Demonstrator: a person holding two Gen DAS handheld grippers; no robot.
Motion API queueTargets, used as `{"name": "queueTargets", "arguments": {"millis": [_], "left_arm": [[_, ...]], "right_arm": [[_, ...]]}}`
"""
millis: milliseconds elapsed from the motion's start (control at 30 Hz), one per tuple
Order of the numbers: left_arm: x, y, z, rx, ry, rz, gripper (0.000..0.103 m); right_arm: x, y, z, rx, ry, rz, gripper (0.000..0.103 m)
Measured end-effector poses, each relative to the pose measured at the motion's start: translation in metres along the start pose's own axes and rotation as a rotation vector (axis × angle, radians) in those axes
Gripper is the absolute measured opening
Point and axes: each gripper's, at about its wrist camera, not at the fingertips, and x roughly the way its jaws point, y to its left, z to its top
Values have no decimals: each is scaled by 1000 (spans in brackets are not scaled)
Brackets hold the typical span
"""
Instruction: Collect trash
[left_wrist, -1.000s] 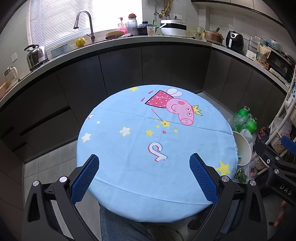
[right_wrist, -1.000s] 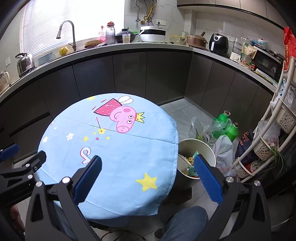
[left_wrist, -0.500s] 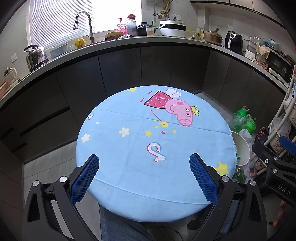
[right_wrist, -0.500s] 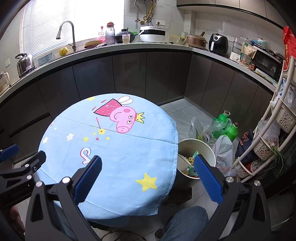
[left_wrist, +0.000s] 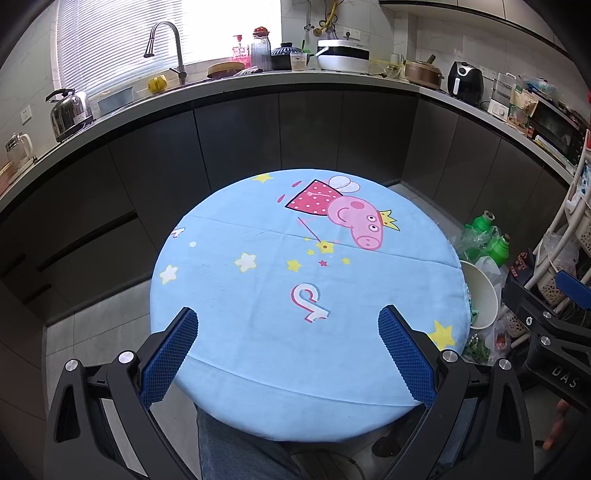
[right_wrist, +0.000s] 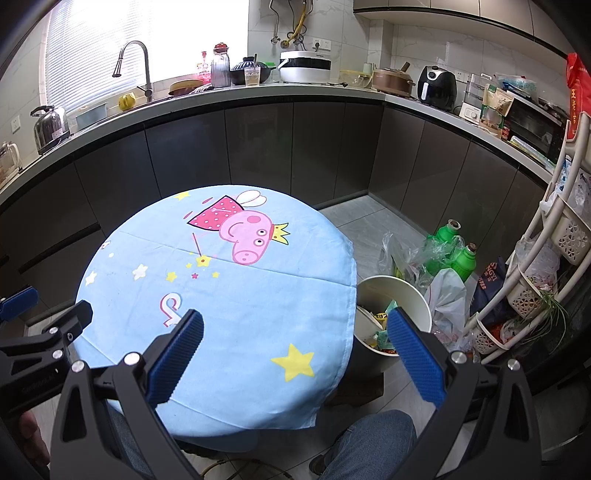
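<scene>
A round table with a light blue cartoon-pig cloth (left_wrist: 258, 295) (right_wrist: 236, 317) fills the middle of both views; nothing lies on it. A white bin (right_wrist: 402, 299) holding colourful wrappers stands on the floor at the table's right edge; its rim shows in the left wrist view (left_wrist: 480, 295). My left gripper (left_wrist: 287, 319) is open and empty above the table's near edge. My right gripper (right_wrist: 295, 321) is open and empty above the table's near right edge, its right finger over the bin. Each gripper shows at the edge of the other's view.
Green bottles in plastic bags (right_wrist: 448, 251) sit behind the bin. A white wire rack (right_wrist: 546, 266) with baskets stands at the far right. Dark cabinets and a cluttered counter (left_wrist: 295, 77) curve behind the table. The person's jeans-clad legs (right_wrist: 373, 443) are under the table.
The left wrist view has shifted slightly, the table sitting a little lower left in frame. The right gripper has barely moved. Both stay open.
</scene>
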Motion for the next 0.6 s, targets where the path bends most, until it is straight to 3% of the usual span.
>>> {"name": "queueTargets", "arguments": {"millis": [600], "left_arm": [[-1,-1,0,1,0,-2,94]], "right_arm": [[-1,-1,1,1,-1,2,99]]}}
